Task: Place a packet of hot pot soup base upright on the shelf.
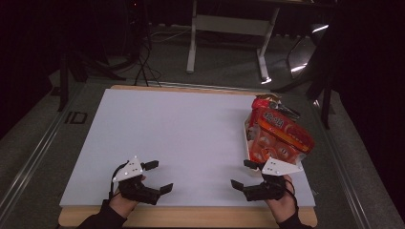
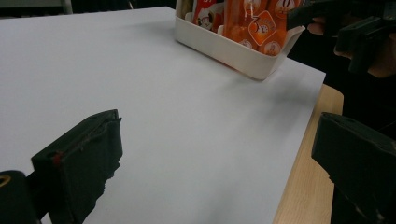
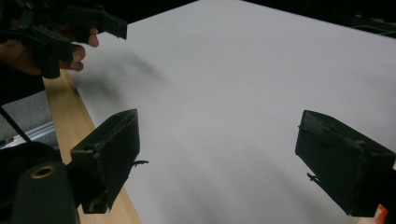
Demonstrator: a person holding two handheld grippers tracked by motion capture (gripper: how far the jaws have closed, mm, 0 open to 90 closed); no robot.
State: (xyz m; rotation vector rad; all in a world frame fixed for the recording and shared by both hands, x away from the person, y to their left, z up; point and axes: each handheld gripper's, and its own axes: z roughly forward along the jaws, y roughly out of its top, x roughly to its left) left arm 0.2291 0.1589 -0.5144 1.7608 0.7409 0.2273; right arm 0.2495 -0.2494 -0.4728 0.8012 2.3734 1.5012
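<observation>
Jaws of both the left gripper (image 1: pixel 157 176) and right gripper (image 1: pixel 243 174) stand wide apart, holding nothing. Reaching looks yet to start; next, the right one likely must swing to the snack packets (image 1: pixel 277 136) in the white bin (image 2: pixel 233 51).

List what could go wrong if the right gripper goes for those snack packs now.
The white bin sits near the table's right edge, so a push may slide it off. The snack packs are heaped above its rim and might spill. The right gripper is open and points away from them, so it must turn first.
</observation>
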